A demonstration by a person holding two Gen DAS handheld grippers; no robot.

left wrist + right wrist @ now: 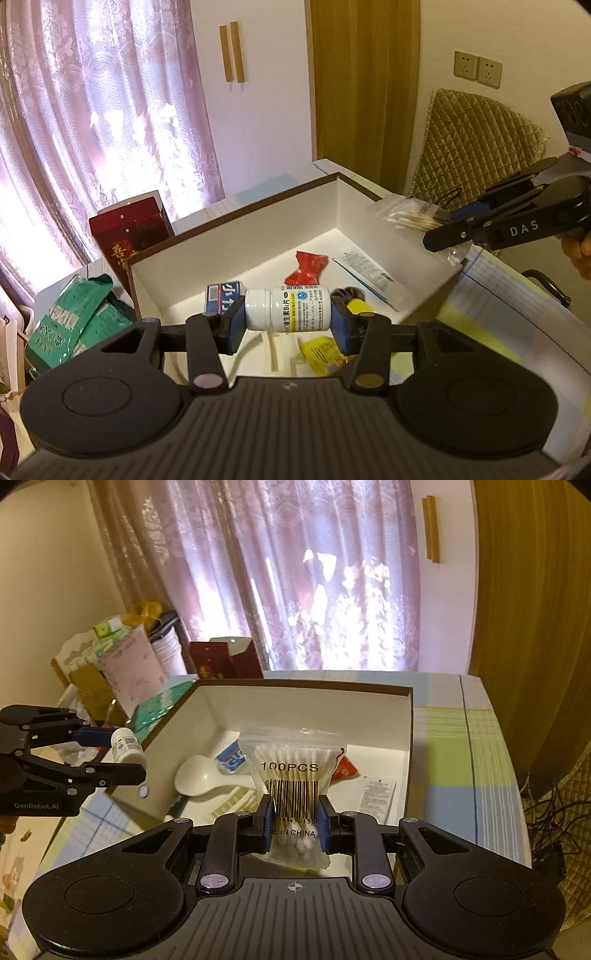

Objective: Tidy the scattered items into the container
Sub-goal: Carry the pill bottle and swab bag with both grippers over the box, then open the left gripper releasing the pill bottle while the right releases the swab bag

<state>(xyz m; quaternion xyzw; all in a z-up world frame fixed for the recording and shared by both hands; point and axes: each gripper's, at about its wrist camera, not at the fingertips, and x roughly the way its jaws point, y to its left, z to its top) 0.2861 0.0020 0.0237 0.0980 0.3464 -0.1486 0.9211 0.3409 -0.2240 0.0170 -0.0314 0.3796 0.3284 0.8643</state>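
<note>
My left gripper [290,320] is shut on a white pill bottle [288,308], held sideways above the near edge of the open white box [236,236]; the same bottle [125,748] and left gripper [122,755] show at the left in the right wrist view. My right gripper [294,825] is shut on a clear bag of cotton swabs [290,775], held over the box's [306,692] near side. That bag [410,218] hangs past the box's right rim with the right gripper [448,225]. Inside lie a red wrapper [310,266], a white spoon [201,775], a blue-white packet [232,758] and a paper sachet [376,795].
A dark red carton [129,229] and green packets [77,321] sit left of the box. A plaid cloth [458,746] covers the table. A quilted chair back [476,144] stands at the right, cluttered boxes and cups [122,672] at the far left, a curtain [314,572] behind.
</note>
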